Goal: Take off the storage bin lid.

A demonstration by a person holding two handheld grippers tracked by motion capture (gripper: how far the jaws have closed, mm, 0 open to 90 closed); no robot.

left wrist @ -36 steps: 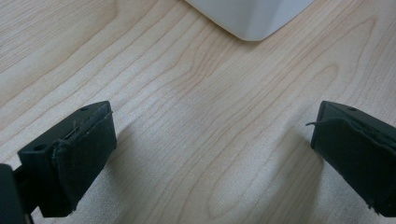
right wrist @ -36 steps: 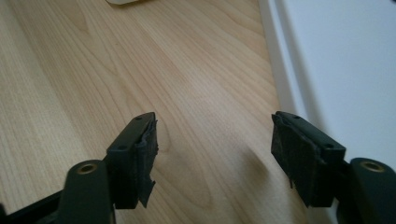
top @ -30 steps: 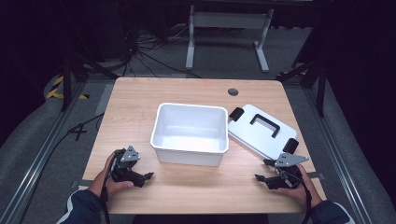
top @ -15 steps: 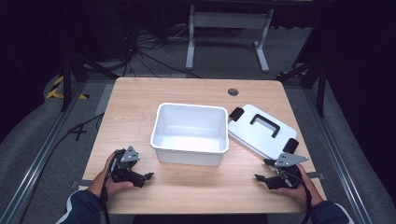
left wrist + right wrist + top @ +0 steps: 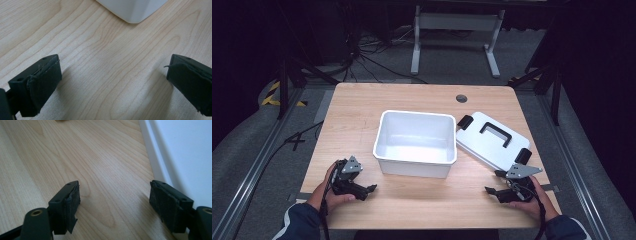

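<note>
While both claws gape, L claw (image 5: 362, 190), R claw (image 5: 495, 192), white open-top bin (image 5: 416, 144) btwn, grey lid (image 5: 493, 140) w/ black handle.

The left gripper (image 5: 362, 189) sits low by the near-left corner of the white bin (image 5: 416, 159), held in the person's left hand (image 5: 328, 191), its jaws spread wide with nothing between them. The right gripper (image 5: 496, 190) sits low off the bin's near-right corner, gripped by the right hand (image 5: 528, 199), jaws likewise parted and empty. Both forearms come in from the near edge.
</note>
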